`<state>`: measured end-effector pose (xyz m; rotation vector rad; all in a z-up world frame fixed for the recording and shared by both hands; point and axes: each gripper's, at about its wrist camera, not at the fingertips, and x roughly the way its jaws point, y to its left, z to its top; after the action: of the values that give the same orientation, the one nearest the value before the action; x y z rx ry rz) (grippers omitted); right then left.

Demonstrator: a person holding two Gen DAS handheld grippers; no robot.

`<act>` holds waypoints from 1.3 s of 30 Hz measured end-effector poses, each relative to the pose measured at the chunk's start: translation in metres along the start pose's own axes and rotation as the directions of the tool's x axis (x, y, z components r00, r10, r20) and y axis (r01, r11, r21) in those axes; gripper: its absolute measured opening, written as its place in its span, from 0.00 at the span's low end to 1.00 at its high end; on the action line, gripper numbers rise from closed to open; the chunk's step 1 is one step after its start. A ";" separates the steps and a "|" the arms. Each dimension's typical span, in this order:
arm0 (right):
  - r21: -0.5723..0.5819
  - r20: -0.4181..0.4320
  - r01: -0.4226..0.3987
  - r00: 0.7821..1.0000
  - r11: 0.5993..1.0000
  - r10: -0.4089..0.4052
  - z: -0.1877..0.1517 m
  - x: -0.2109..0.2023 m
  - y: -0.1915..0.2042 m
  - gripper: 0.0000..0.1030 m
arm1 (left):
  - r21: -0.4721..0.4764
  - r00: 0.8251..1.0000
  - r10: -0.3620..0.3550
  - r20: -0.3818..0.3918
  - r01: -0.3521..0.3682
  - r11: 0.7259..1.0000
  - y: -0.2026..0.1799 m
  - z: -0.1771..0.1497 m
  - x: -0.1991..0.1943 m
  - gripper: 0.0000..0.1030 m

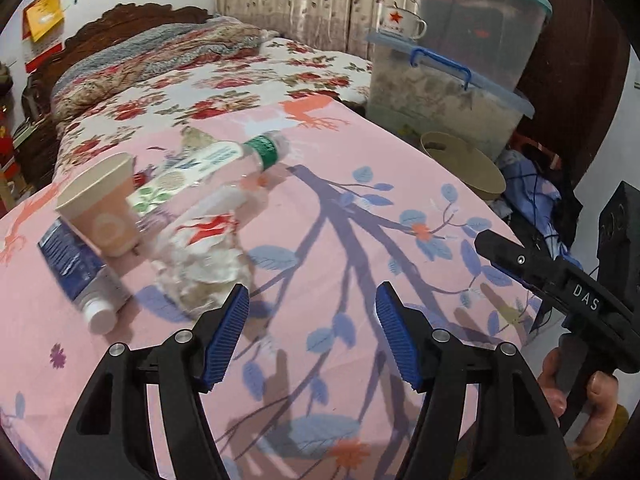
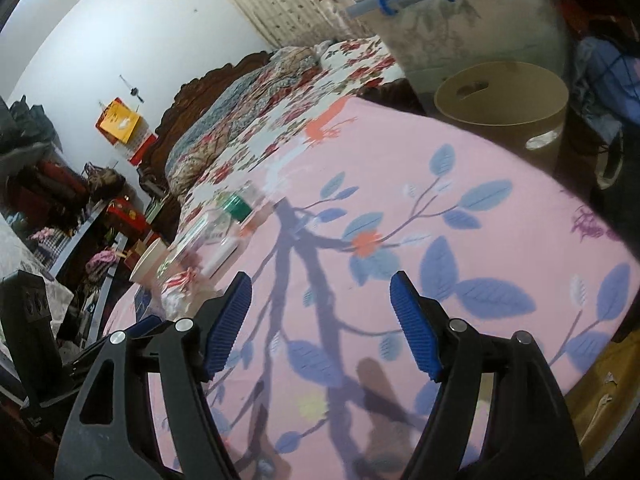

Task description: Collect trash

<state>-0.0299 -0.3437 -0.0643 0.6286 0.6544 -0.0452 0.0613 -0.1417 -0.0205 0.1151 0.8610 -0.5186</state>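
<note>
blurred clear bottle (image 1: 224, 168), crumpled wrapper (image 1: 200, 264) indistinct

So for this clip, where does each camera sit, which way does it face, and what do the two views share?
Left wrist: rides the left claw, looking down over the pink bedsheet at the paper cup and plastic bottle; the right claw and the hand holding it show at right.
Right wrist: rides the right claw, looking across the same sheet toward the tan bin; the left claw's body shows at lower left.
Shared: sheet, cup, bottle, bin, storage boxes.
</note>
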 end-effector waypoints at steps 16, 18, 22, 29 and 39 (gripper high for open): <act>-0.032 -0.008 0.049 0.999 0.998 -0.050 -0.020 -0.006 0.032 0.79 | -0.039 0.999 0.013 0.052 -0.011 0.999 0.024 -0.018 -0.026 0.69; -0.029 -0.008 0.054 0.999 0.998 -0.054 -0.021 -0.008 0.032 0.79 | -0.041 0.998 0.012 0.055 -0.009 0.999 0.025 -0.020 -0.027 0.69; -0.021 -0.011 0.060 0.998 0.998 -0.061 -0.023 -0.007 0.032 0.79 | -0.043 0.998 0.011 0.057 -0.008 0.999 0.026 -0.021 -0.028 0.70; -0.025 -0.018 0.063 0.998 0.998 -0.063 -0.027 -0.006 0.034 0.81 | -0.048 0.998 0.019 0.061 -0.016 0.999 0.028 -0.024 -0.030 0.70; -0.010 -0.039 0.061 0.997 0.998 -0.062 -0.030 0.000 0.031 0.81 | -0.051 0.998 0.027 0.061 -0.024 0.998 0.031 -0.027 -0.031 0.71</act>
<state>-0.0399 -0.3013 -0.0661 0.6023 0.7112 -0.0875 0.0407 -0.0949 -0.0188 0.0642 0.8111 -0.4738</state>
